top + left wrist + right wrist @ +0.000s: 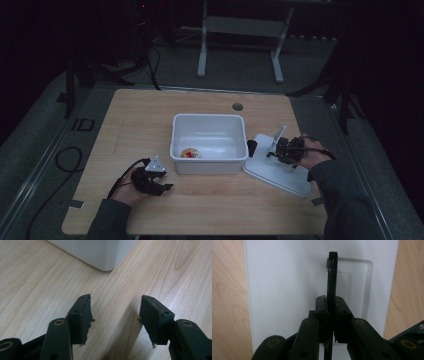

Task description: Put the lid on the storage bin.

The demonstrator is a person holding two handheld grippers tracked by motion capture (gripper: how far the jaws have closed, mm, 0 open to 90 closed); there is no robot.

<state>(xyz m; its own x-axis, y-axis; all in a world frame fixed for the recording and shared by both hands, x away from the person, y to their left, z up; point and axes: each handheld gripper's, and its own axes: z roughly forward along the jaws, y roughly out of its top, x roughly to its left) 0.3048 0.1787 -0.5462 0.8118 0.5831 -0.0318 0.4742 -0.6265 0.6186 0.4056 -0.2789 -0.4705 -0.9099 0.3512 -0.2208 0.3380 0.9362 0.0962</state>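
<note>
Right tongs (331, 315) are clamped on a thin black handle (332, 275) that stands upright on the flat white rectangular plastic lid (287, 290), the two pads pressing it from both sides. That lid (280, 172) lies on the pale wooden worktop (210, 210) just beside the right wall of the white rectangular plastic tub (209, 145), its near corner close to or touching the tub, too close to tell which. Left tongs (115, 312) stand open over bare wood with nothing between them, low at the tub's front left corner (105, 262), which is the nearest thing in their way. In the high view the left tongs (162, 186) sit well apart from the right tongs (275, 146), with the tub between them. One small round pale object with a red spot (190, 153) rests on the tub's floor near its front left; what it is cannot be made out. One dark round hole (237, 106) sits in the worktop beyond the tub. Counted: one tub, one lid, one handle, two sets of tongs, two sleeved forearms at the near edge.
</note>
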